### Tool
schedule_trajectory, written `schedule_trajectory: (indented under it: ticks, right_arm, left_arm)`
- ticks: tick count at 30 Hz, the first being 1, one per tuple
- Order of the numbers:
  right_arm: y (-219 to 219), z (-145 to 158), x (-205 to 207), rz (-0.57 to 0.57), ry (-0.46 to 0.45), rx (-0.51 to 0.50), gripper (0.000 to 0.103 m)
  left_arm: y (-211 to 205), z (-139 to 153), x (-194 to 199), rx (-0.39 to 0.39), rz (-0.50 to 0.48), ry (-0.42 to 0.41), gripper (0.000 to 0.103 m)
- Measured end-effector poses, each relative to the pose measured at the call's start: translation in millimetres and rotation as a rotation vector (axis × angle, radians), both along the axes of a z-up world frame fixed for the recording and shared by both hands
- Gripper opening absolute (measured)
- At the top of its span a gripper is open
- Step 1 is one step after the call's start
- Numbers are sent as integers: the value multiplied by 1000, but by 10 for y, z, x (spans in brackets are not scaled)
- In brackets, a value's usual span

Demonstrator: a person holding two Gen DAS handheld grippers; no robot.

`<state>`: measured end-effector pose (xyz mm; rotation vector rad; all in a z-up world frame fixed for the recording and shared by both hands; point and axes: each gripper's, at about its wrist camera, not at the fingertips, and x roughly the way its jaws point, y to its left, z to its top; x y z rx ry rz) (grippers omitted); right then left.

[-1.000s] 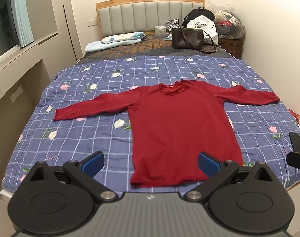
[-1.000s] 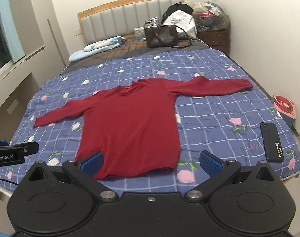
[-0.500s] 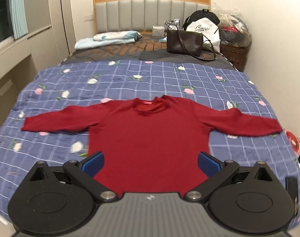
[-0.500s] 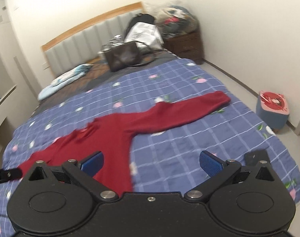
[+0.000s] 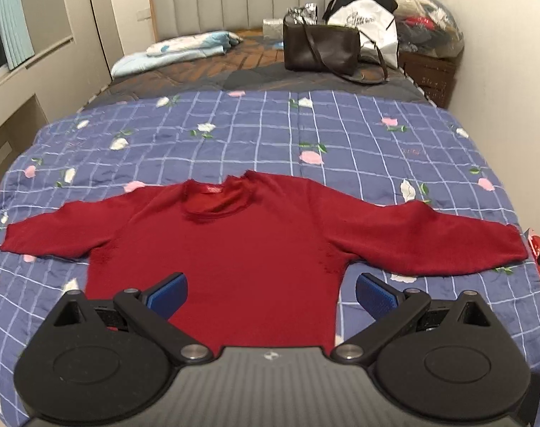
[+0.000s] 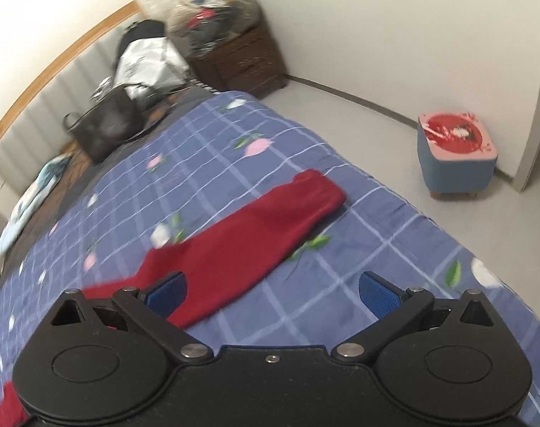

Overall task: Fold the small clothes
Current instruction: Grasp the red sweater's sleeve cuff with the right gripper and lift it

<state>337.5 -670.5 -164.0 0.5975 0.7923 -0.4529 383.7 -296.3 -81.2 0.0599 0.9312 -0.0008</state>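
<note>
You have a dark brown handbag (image 5: 321, 48) at the bed's head end, a white bag (image 5: 367, 26) just behind it. Folded pale blue bedding (image 5: 184, 49) lies at the far left corner. A blue stool (image 6: 455, 154) stands on the floor, off the bed's right edge.

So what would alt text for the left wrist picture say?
A red long-sleeved sweater lies flat, sleeves spread, on a blue checked floral bedspread. The left gripper is over its lower half, jaws open and empty. A dark handbag sits near the headboard.
</note>
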Motion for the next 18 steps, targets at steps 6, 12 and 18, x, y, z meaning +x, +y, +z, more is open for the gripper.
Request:
schedule_trajectory:
  ticks: [6, 12, 18]
  right_arm:
    - [-482, -546, 551, -104, 47, 36, 91]
    - [-757, -904, 851, -215, 84, 104, 65]
    - [-884, -1087, 1030, -292, 129, 121, 46]
  left_arm:
    - [-128, -272, 252, -18, 43, 54, 103]
    - [-84, -326, 374, 0, 62, 76, 103]
    - [57, -263, 513, 31, 124, 71, 103]
